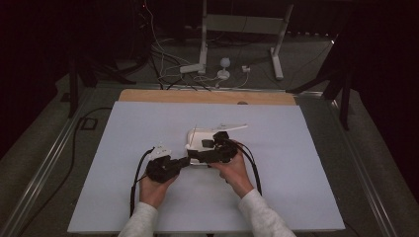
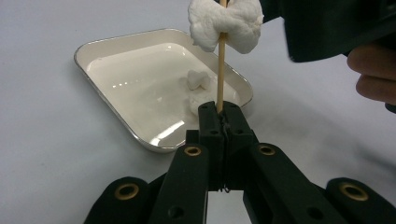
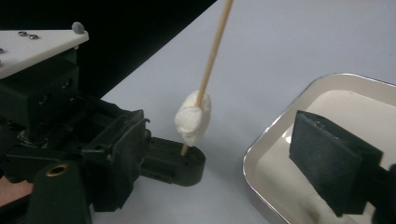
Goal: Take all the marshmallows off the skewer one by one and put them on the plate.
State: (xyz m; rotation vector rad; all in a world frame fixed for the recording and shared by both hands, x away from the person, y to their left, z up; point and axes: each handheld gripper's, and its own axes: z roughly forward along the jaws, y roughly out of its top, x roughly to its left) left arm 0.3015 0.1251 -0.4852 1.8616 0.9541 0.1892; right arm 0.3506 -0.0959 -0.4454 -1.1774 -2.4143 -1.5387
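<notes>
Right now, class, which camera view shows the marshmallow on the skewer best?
The right gripper view: the marshmallow is whole and unobstructed on the skewer, which the left gripper holds. The left gripper view shows it close, cut off by the top edge. In the high view it is too small to make out.

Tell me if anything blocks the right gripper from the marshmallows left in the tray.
Nothing visible does. The right gripper hangs open over the tray, and the marshmallows lie uncovered; the skewer stands outside the tray.
</notes>
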